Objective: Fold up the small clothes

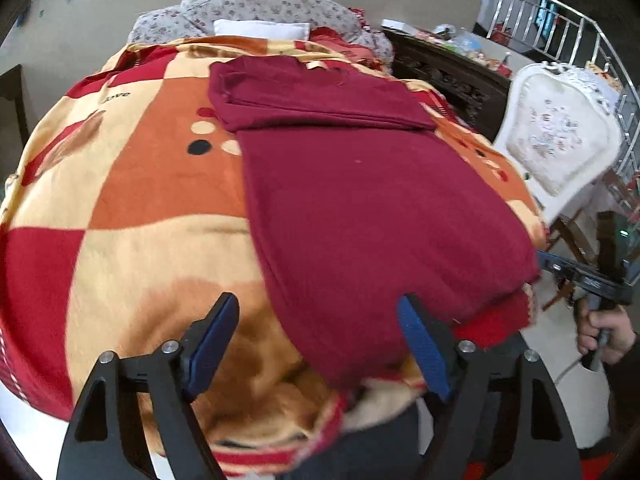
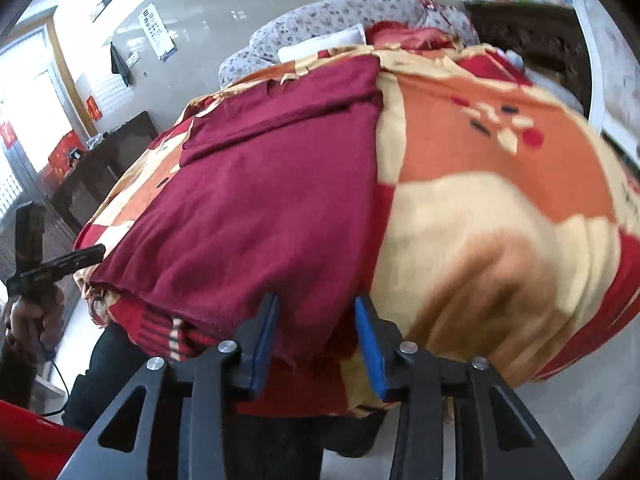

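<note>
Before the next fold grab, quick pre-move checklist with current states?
1. Left gripper open: ok, nothing held.
2. Right gripper open: ok, jaws parted, nothing pinched.
3. Maroon garment flat on the checked blanket: ok; far end already folded over.
4. Near hem between the right fingers: ok, the hem hangs over the bed edge into the gap.
5. Left gripper lined up on the hem: not ok, mostly blanket between the fingers.
6. Blanket kept out of the pinch: cannot tell.

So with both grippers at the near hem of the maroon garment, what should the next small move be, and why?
Probably close both on the near hem. The left gripper and right gripper are open at that edge, and the maroon garment lies flat on the checked blanket, its far end already folded over.
</note>
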Demonstrator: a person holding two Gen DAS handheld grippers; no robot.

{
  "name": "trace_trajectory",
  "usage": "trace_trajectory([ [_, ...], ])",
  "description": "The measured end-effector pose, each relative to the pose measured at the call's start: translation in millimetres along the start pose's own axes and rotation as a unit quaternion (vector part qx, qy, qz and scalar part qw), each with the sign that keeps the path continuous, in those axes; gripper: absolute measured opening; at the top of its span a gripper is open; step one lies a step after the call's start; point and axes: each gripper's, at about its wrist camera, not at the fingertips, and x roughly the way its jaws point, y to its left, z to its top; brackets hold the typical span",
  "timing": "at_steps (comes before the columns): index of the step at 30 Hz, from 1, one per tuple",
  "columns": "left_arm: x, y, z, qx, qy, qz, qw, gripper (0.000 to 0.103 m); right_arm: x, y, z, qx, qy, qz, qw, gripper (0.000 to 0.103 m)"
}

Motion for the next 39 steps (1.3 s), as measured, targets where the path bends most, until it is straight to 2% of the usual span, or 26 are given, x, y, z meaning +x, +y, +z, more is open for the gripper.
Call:
trace_trajectory([
  [2, -0.1, 0.0, -6.1, -0.005, 0.002, -0.015, 0.9999, 0.080, -1.5, -3.5, -2.4, 0.018, -0.010, 0.017, 1.000, 0.040],
  [5, 7.5, 5.1, -12.4, -0.019, 0.013, -0.014, 0.9996, 0.079, 0.4, -4.1, -2.0, 0.028, -0.009, 0.048, 0.998, 0.036],
  [8, 6.4, 6.3, -16.6, -0.030, 0.005, -0.020, 0.9993, 0.078, 2.2, -5.6, -1.3, 0.034, -0.012, 0.070, 0.997, 0.031],
  [11, 6.9, 5.6, -16.2, -0.042, 0.009, -0.040, 0.9983, 0.078, 4.5, -10.5, -2.5, 0.049, -0.014, 0.092, 0.994, 0.023],
  [13, 6.4, 0.7, -17.6, -0.046, 0.016, -0.073, 0.9962, 0.078, 5.3, -14.4, -2.3, 0.060, -0.014, 0.102, 0.993, 0.022],
  [16, 9.6, -0.6, -18.7, -0.055, 0.022, -0.088, 0.9944, 0.078, 6.3, -16.1, -3.7, 0.062, -0.013, 0.109, 0.992, 0.022],
  [18, 12.3, 7.9, -17.7, -0.086, 0.020, -0.106, 0.9904, 0.078, 5.9, -15.5, -4.6, 0.062, -0.016, 0.113, 0.991, 0.024],
  [22, 18.7, 25.7, -9.1, -0.162, 0.020, -0.147, 0.9755, 0.078, 6.2, -16.3, -6.8, 0.068, -0.022, 0.124, 0.990, 0.025],
  [23, 20.1, 26.8, -7.1, -0.171, 0.020, -0.147, 0.9740, 0.070, 5.9, -15.9, -7.2, 0.068, -0.023, 0.125, 0.989, 0.025],
  [24, 21.1, 26.0, -5.2, -0.173, 0.022, -0.144, 0.9741, 0.046, 5.5, -16.0, -7.1, 0.070, -0.024, 0.127, 0.989, 0.025],
  [25, 22.7, 23.9, -3.8, -0.169, 0.029, -0.138, 0.9756, 0.033, 4.7, -16.9, -6.9, 0.071, -0.024, 0.127, 0.989, 0.025],
  [26, 24.2, 22.5, -2.8, -0.165, 0.034, -0.122, 0.9782, 0.013, 3.9, -16.1, -6.9, 0.069, -0.024, 0.125, 0.989, 0.025],
  [27, 24.9, 22.8, -3.5, -0.165, 0.037, -0.105, 0.9800, 0.009, 2.9, -15.2, -7.3, 0.068, -0.024, 0.123, 0.990, 0.025],
  [29, 24.4, 25.7, -5.1, -0.171, 0.035, -0.103, 0.9792, 0.007, 0.9, -14.5, -7.8, 0.066, -0.023, 0.123, 0.990, 0.025],
  [32, 14.6, 21.9, -6.8, -0.155, 0.017, -0.083, 0.9842, 0.007, 0.0, -15.6, -7.5, 0.066, -0.022, 0.125, 0.990, 0.025],
  [36, 3.2, 14.2, -4.1, -0.137, -0.011, -0.088, 0.9865, 0.007, 2.2, -21.3, -6.4, 0.084, -0.018, 0.137, 0.987, 0.025],
  [37, 1.7, 14.9, -3.4, -0.140, -0.017, -0.094, 0.9856, 0.006, 1.7, -22.9, -6.1, 0.090, -0.020, 0.143, 0.985, 0.022],
  [38, -0.4, 15.3, -1.8, -0.142, -0.025, -0.098, 0.9846, 0.006, -0.6, -24.6, -5.3, 0.095, -0.026, 0.151, 0.984, 0.014],
  [39, -1.5, 16.9, -0.8, -0.144, -0.031, -0.101, 0.9839, 0.006, -5.6, -26.0, -3.1, 0.099, -0.037, 0.157, 0.982, 0.010],
])
